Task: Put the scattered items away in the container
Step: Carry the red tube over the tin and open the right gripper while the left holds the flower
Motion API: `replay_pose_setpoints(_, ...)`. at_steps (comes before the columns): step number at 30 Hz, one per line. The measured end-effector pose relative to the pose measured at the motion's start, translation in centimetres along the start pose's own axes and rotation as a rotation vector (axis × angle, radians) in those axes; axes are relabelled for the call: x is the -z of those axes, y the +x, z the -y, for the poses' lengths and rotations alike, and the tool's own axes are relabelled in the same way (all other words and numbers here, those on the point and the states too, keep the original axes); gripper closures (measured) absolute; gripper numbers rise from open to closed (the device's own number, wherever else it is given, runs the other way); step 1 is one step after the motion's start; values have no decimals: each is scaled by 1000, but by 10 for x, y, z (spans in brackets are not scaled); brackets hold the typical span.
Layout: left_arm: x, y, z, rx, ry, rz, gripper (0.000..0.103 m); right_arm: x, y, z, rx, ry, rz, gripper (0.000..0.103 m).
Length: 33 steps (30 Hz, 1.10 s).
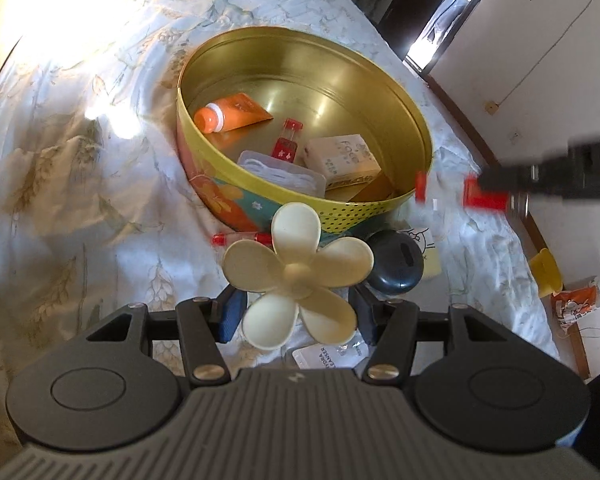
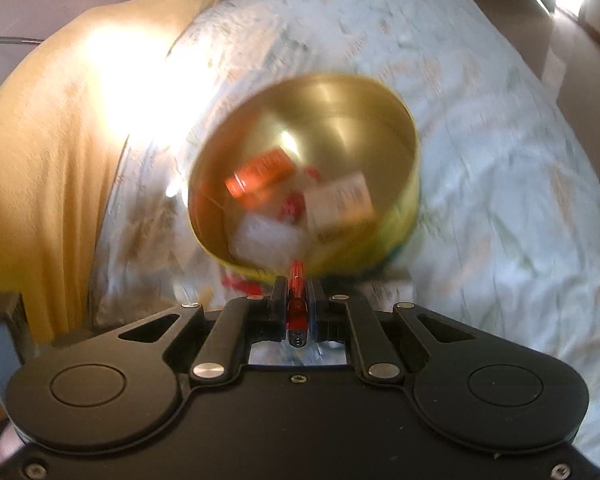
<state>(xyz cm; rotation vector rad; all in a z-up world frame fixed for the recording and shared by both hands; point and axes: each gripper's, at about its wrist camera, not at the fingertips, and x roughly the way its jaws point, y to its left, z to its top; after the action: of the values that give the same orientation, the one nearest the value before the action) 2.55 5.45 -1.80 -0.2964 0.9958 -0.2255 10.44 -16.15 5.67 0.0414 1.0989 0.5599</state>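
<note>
Step in hand: carrying two items to the tin. My left gripper has its fingers half spread and clamped on the cream flower-shaped hair clip, which stands at lower centre of the left wrist view, just short of the tin's near wall. My right gripper has its fingers fully clenched on a small red-capped clear tube; in the left wrist view the same gripper enters blurred from the right edge, level with the tin's near rim.

The round tin, gold inside with a yellow, orange and teal printed wall, sits on the bed at centre frame. It already holds an orange tube, a red-capped vial, a cream box and a clear plastic case.

Outside it, against the near wall, lie another red-capped tube, a dark rounded case and a white sachet beneath my left gripper.

Next, as I judge it: bring each gripper over the rim, clear of the other, then loosen the fingers so each item drops inside.
</note>
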Motion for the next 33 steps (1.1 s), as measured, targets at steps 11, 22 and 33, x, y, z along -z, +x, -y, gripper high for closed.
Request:
replay_pose_setpoints(11,-2,-3,-1,3,18,4,43,-55,19,-53,45,-89,10,93)
replay_pose_setpoints(22,-2,-3,-3,12,20,1,43,-70,61,-71,111,-93,-27,93)
replay_pose_setpoints(33,-2,-1,-5,6,36,-3,42,-63,51,-61,119,-45,125,11)
